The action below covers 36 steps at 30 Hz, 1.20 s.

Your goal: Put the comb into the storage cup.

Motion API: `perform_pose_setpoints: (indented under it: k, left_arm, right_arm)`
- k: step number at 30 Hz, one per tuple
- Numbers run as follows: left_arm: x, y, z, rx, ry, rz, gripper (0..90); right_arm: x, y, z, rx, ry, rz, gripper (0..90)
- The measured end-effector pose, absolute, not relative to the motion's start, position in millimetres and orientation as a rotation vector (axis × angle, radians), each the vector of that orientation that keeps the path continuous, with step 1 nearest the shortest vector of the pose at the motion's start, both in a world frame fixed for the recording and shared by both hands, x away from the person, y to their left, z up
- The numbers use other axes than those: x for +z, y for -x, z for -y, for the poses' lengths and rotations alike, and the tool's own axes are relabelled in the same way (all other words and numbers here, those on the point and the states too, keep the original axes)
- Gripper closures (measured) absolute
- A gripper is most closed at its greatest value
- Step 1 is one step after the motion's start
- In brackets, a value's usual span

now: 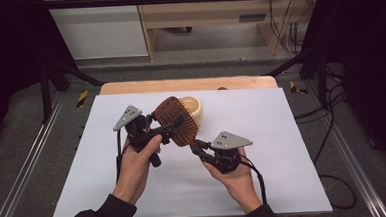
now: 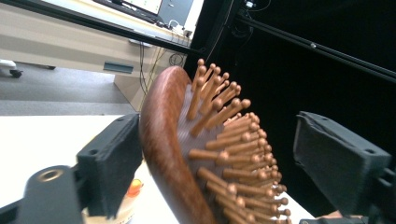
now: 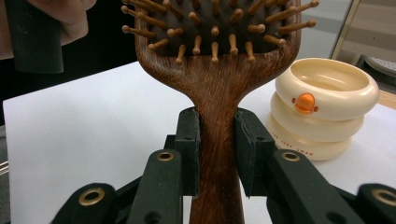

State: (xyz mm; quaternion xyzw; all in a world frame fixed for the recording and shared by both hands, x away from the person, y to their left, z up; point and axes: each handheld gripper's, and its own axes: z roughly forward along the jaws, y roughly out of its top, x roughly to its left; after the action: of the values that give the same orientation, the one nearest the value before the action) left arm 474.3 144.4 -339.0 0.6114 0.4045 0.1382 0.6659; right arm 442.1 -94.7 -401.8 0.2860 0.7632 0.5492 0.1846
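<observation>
The hairbrush (image 1: 176, 121) is held above the table (image 1: 282, 134), before the container (image 1: 195, 106).

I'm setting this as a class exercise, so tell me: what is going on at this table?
A person holds a gripper in each hand above a white table. The right gripper is shut on the handle of a wooden hairbrush, holding it up. The left gripper straddles the brush head, one pad against its back, the other clear of the bristles. A cream ringed container stands on the table behind.
</observation>
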Motion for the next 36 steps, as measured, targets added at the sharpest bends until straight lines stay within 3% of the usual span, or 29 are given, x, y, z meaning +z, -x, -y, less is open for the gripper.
perform_pose_setpoints:
  k: [11,36]
  left_arm:
    - [-337.3,-474.6,-147.1,0.290,-1.366,-0.936,32.2]
    - [-337.0,-473.0,-145.9,0.220,-1.337,-0.983,46.3]
  right_arm:
    - [-401.6,-440.4,91.9,1.551,-0.786,-2.150,72.9]
    - [-405.5,-440.7,88.5,1.585,-0.793,-2.157,72.8]
